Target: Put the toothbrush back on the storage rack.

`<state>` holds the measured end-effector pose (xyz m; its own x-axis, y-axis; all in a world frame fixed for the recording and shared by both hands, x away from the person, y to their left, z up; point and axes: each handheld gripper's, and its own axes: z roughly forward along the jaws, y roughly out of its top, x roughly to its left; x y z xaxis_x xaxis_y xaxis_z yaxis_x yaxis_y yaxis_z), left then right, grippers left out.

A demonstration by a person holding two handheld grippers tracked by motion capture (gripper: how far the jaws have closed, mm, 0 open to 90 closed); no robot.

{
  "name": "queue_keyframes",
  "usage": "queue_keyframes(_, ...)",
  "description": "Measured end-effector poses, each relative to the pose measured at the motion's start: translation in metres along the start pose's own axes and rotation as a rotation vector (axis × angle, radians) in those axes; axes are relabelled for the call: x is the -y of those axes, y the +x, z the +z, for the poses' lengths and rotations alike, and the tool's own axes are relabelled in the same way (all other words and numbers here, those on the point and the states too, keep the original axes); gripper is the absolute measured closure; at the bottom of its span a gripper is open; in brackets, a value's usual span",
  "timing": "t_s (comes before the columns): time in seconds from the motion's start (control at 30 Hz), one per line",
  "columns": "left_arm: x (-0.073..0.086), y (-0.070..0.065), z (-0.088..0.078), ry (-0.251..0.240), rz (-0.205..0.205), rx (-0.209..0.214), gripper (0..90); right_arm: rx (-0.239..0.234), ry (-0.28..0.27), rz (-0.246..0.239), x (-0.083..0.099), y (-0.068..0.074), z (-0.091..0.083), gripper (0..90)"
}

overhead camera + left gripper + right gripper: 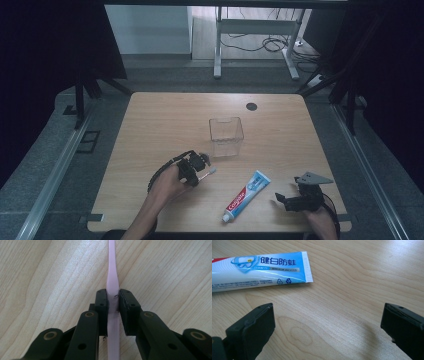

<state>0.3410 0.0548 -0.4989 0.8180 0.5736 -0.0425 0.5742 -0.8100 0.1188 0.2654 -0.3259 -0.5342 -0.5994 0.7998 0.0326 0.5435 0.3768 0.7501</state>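
The left gripper (113,312) is clenched on a slim pink plastic toothbrush (111,277) lying on the wooden surface (160,125). The right gripper (328,327) gapes empty, near a blue-white toothpaste tube (257,270).

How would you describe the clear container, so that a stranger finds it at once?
On the wooden table, look near the middle, beyond the toothpaste tube. The clear container stands upright there, open on top. It alone is see-through and boxy; the tube lies flat.

A pale wooden worktop (165,120) stands on grey floor (165,75), dark curtains (50,60) at both sides, a white desk frame (255,30) with cables beyond.
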Motion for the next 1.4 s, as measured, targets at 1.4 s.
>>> queue_keyframes(1.4,0.003,0.009,-0.058,-0.251,-0.034,0.054,78.7,0.011,-0.003,0.004,0.000,0.000,-0.001,0.0)
